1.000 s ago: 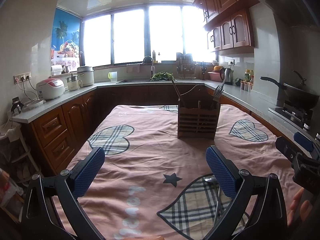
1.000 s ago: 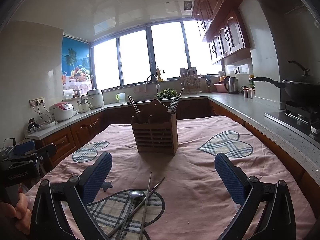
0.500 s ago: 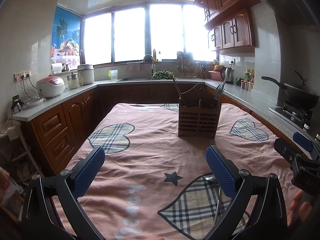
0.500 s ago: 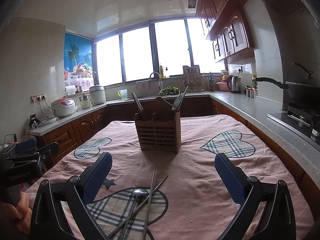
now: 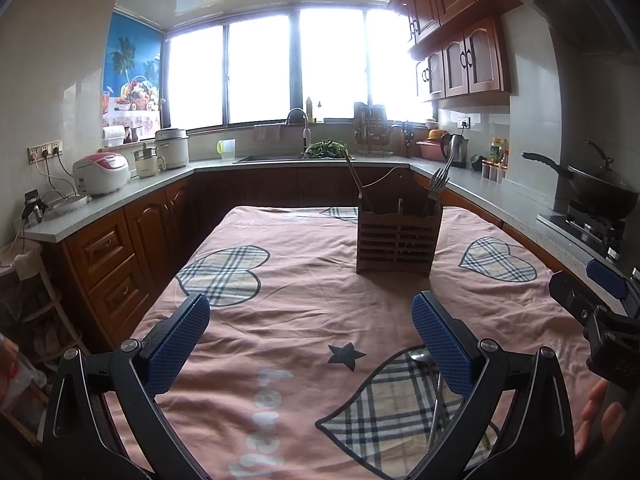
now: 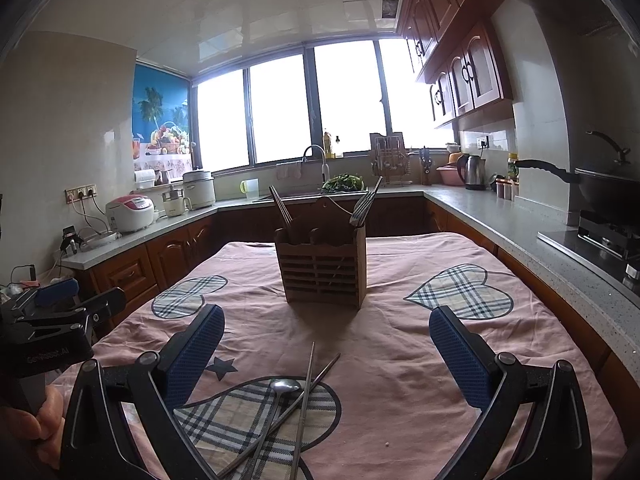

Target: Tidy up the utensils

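Note:
A wooden utensil holder (image 6: 322, 270) stands upright mid-table, with chopsticks (image 6: 280, 206) in its left slot and forks (image 6: 365, 204) in its right; it also shows in the left wrist view (image 5: 396, 240). A metal spoon (image 6: 280, 390) and two metal chopsticks (image 6: 306, 396) lie crossed on a plaid heart patch near the front edge. My right gripper (image 6: 326, 344) is open and empty above them. My left gripper (image 5: 310, 334) is open and empty to their left; the spoon (image 5: 422, 357) shows behind its right finger.
A pink tablecloth (image 6: 400, 360) with plaid hearts covers the table. Counters wrap around it on three sides, with rice cookers (image 5: 102, 172) on the left, a sink (image 5: 288, 158) at the back, and a wok (image 6: 604, 190) on the stove at right.
Both grippers have drifted a little, the right one tilting slightly down so more of the spoon and chopsticks shows. Nothing was taken hold of.

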Motion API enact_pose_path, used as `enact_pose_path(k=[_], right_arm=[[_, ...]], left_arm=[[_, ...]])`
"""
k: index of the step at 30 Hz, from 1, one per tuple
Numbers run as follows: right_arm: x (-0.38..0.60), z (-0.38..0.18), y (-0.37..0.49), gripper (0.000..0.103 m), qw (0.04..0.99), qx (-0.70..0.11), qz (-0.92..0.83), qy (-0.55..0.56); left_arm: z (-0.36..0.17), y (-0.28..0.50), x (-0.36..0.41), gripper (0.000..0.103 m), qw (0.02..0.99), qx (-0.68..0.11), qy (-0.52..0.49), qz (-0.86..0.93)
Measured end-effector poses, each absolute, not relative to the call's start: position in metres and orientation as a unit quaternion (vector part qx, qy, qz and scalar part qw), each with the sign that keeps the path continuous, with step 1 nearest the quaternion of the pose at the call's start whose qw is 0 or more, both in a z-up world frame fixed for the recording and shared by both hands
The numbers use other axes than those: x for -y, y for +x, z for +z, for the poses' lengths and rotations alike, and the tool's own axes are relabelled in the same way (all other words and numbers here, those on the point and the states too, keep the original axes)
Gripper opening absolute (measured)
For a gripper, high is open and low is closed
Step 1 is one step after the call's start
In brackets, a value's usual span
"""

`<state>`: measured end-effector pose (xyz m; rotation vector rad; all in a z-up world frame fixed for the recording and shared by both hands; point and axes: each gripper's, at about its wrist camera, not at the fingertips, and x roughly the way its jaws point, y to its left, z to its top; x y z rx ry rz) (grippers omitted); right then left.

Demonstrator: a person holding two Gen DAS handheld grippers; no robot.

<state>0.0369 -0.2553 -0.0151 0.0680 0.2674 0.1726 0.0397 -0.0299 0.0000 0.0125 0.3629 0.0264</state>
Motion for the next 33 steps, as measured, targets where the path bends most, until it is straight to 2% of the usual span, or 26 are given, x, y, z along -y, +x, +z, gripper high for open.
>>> enact_pose_path(k=[33], right_arm=[[0.2544, -0.0109, 0.0361, 0.103, 0.987, -0.13, 0.093, 0.035]], left_arm=[[0.0045, 0.0399, 0.0327, 0.103, 0.984, -0.176, 0.009, 0.012]])
